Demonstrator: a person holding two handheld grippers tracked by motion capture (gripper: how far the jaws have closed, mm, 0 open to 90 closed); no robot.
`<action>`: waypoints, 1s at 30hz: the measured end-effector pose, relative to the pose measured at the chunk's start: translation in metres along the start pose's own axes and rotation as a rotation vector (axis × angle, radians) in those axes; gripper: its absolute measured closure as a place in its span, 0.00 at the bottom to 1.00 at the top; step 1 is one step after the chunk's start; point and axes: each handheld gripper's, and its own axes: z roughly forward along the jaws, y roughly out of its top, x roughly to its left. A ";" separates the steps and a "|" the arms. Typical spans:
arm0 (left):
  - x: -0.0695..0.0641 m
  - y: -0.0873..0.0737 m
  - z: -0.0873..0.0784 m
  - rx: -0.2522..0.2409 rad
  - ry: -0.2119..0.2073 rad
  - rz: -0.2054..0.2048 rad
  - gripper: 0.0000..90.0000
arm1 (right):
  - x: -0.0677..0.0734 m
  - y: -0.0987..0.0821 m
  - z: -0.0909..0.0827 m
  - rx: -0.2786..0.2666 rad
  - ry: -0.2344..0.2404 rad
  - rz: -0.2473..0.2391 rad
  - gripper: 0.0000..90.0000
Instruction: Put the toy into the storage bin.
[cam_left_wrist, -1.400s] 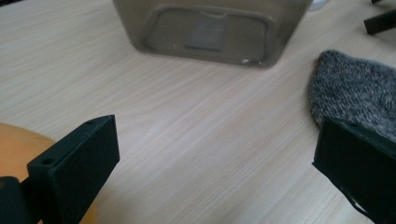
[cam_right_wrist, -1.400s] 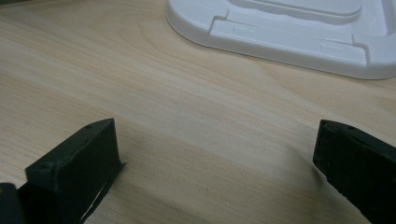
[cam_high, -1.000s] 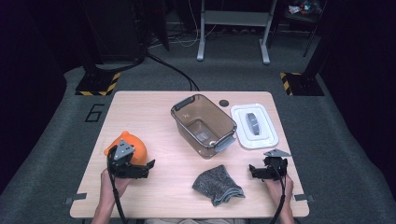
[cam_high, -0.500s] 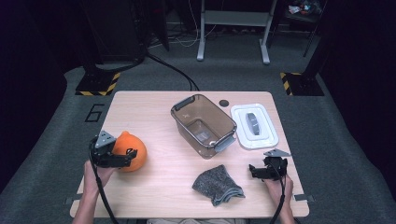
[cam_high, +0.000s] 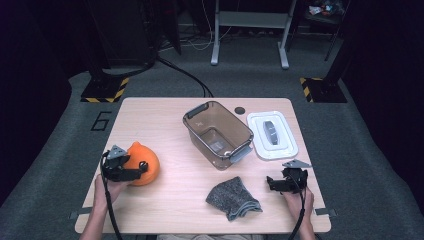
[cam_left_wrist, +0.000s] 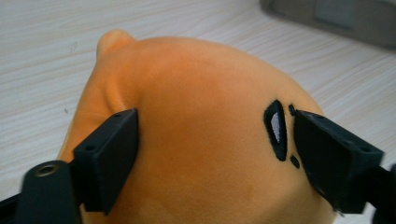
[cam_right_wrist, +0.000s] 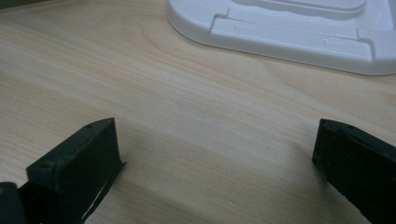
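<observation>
An orange plush toy (cam_high: 150, 172) with a stitched black eye sits on the wooden table (cam_high: 165, 117) near its left edge. My left gripper (cam_high: 137, 169) comes at it from the left. In the left gripper view the toy (cam_left_wrist: 196, 84) bulges between the two black jaws of that gripper (cam_left_wrist: 217, 158). The jaws have just been closing and their pads press into its sides. My right gripper (cam_high: 274, 183) rests low at the front right, open. In the right gripper view that gripper (cam_right_wrist: 215, 158) has only bare tabletop between its jaws.
A clear brown bin (cam_high: 217, 132) with grey latches stands at the table's middle, and its white lid (cam_high: 272, 135) lies flat to the right. A grey folded cloth (cam_high: 232, 197) lies near the front edge between the hands. A small dark disc (cam_high: 240, 110) sits behind the bin.
My left gripper swung from in front of the toy to its left side, sank lower, and its jaws closed in around the toy. The right gripper has not moved.
</observation>
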 end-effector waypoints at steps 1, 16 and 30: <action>-0.001 0.000 0.001 0.005 0.008 0.006 0.26 | 0.000 0.000 0.000 0.000 0.000 -0.001 0.00; -0.007 0.000 -0.002 -0.035 0.062 0.025 0.65 | 0.000 0.000 0.000 -0.001 0.002 -0.001 0.00; -0.009 0.010 -0.012 -0.081 0.059 0.024 0.70 | 0.000 0.000 0.001 -0.002 0.004 -0.001 0.00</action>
